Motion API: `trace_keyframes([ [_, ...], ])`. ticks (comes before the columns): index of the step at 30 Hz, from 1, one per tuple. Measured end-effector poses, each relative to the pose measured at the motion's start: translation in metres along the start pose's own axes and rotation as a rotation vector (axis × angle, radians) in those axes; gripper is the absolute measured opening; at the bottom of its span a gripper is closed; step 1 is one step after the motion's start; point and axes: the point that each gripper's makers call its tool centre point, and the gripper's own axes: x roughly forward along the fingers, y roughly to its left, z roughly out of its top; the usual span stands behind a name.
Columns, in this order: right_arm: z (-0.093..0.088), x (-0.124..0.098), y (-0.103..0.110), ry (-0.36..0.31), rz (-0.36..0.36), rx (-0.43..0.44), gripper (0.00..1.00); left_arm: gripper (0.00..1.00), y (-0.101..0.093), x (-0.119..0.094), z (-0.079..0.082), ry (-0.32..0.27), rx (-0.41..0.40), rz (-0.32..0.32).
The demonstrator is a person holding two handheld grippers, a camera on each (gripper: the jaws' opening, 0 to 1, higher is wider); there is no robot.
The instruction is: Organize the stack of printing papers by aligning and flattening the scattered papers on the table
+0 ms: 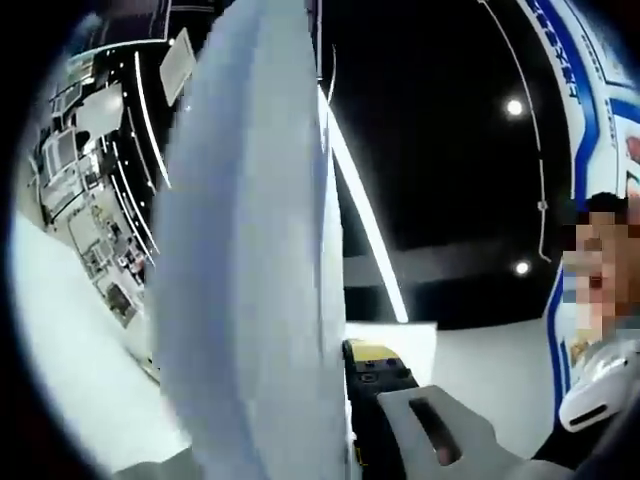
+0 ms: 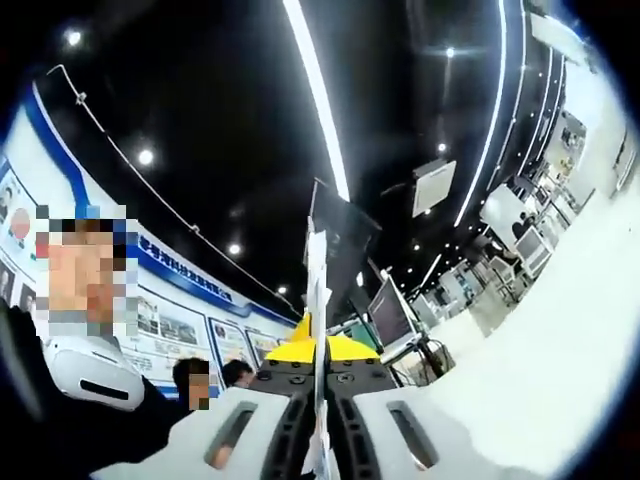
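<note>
Stack of printing papers (image 2: 318, 300) lifted clear of the table, held on edge, standing upright between both tools. Right gripper (image 2: 320, 420) clamped on the stack's lower edge, jaws pressed against the sheets from either side, paper rising thin and straight above them. Left gripper (image 1: 300, 440) at the stack's other edge, broad white face of the sheets (image 1: 240, 260) filling the middle of its view; one jaw visible right of the paper, grip itself hidden, so closure cannot be told. Dark ceiling with strip lights (image 2: 318, 95) overhead.
</note>
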Motion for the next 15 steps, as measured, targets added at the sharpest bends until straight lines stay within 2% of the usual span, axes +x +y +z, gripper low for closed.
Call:
trace_keyframes([
  [2, 0.005, -0.004, -0.004, 0.030, -0.032, -0.037, 0.00, 0.10, 0.006, -0.002, -0.003, 0.027, 0.033, 0.025],
  [4, 0.010, -0.009, -0.009, 0.048, -0.061, -0.050, 0.00, 0.14, 0.006, -0.005, -0.004, 0.039, 0.025, 0.017],
  [6, 0.018, -0.016, -0.012, 0.070, -0.087, -0.070, 0.00, 0.16, 0.003, -0.008, -0.012, 0.093, 0.007, -0.009],
  [9, 0.024, -0.027, -0.017, 0.128, -0.118, -0.101, 0.00, 0.17, 0.000, -0.016, -0.019, 0.162, 0.076, -0.031],
  [12, 0.030, -0.037, -0.019, 0.172, -0.143, -0.120, 0.00, 0.17, -0.005, -0.024, -0.023, 0.224, 0.082, -0.074],
  [15, 0.037, -0.045, -0.019, 0.199, -0.157, -0.127, 0.00, 0.16, -0.011, -0.030, -0.018, 0.242, 0.099, -0.113],
])
